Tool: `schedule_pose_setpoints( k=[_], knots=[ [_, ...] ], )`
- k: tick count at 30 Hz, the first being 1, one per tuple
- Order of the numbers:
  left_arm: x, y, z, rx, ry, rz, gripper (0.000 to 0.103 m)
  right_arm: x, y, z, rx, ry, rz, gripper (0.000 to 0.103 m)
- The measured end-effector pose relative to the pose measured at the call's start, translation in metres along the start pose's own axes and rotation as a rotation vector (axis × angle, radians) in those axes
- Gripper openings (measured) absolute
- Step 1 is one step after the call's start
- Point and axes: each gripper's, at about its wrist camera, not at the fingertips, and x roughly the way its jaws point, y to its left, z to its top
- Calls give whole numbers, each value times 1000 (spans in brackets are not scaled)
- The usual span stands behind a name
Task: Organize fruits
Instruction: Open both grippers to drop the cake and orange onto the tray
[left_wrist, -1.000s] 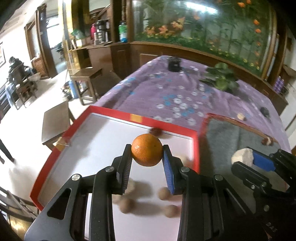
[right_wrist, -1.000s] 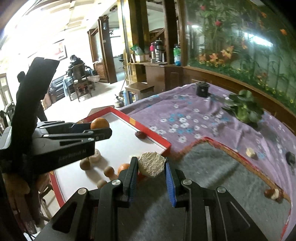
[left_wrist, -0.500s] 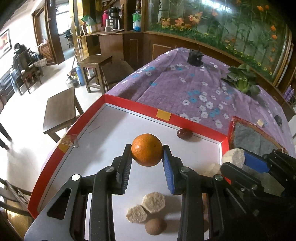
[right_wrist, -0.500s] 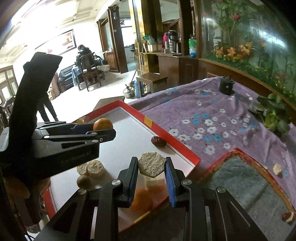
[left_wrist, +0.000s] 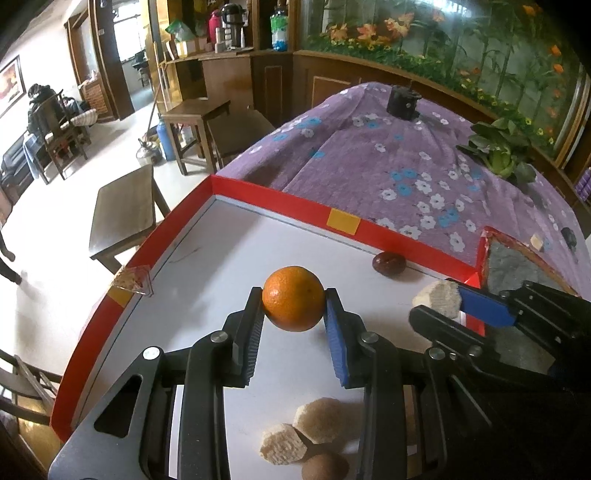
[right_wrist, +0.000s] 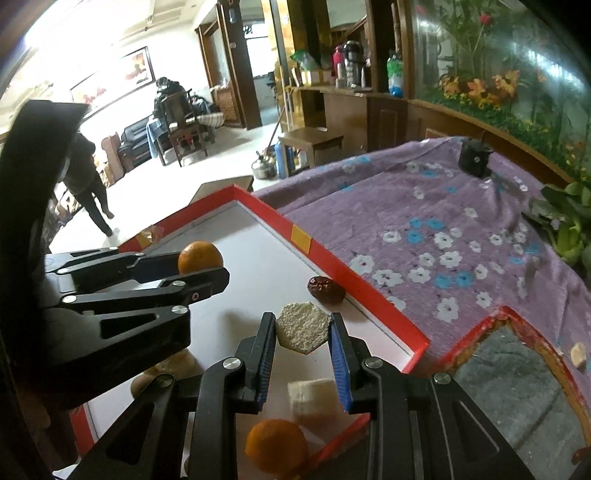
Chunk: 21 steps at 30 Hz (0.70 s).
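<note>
Purple flowered cloth (left_wrist: 388, 162) covers the table across the upper right of both views, with wooden furniture and a planted glass wall behind it. On the cloth lies a red-rimmed tray (left_wrist: 295, 210) with a white floor, filling the centre and lower left of the left wrist view; a plain yellow patch (left_wrist: 343, 220) sits on its far rim, with no writing legible on it.

Inside the tray, a dark red date (left_wrist: 388, 261) rests against the far rim. Two pale, rough chunks (left_wrist: 306, 430) and a brown round fruit (left_wrist: 325, 466) lie at the bottom centre of that view. In the right wrist view, a second orange (right_wrist: 276, 445) and a white block (right_wrist: 312, 400) sit near the tray's lower corner.

At the right edge a second red-rimmed tray (right_wrist: 476, 328) holds a grey mat, with a small pale piece (right_wrist: 578, 351) lying on it.

The left gripper (left_wrist: 293, 302) is clamped on an orange (left_wrist: 293, 298), held above the white floor at mid-frame. The right gripper (right_wrist: 303, 332) is clamped on a pale hexagonal chunk (right_wrist: 302, 331), held over the tray just below the date. No brand text can be read on either tool.
</note>
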Motion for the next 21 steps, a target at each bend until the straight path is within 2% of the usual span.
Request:
schedule_pose_setpoints(
  k=[9, 11, 12, 14, 16, 21],
  knots=[
    [15, 1, 0, -15, 80, -8, 32, 36, -6, 4, -6, 94, 35, 28],
    [17, 4, 0, -34, 90, -17, 34, 33, -9, 3, 11, 77, 55, 43],
    [16, 5, 1, -44, 88, -15, 35, 30, -10, 2, 17, 61, 53, 46],
    [11, 6, 1, -47, 64, 6, 49, 19, -11, 0, 27, 23, 43, 47],
    [2, 5, 0, -48, 29, 26, 55, 8, -9, -1, 32, 0, 34, 47],
    [-19, -4, -3, -39, -22, 28, 55, -29, -5, -11, 15, -69, -42, 51]
  ],
)
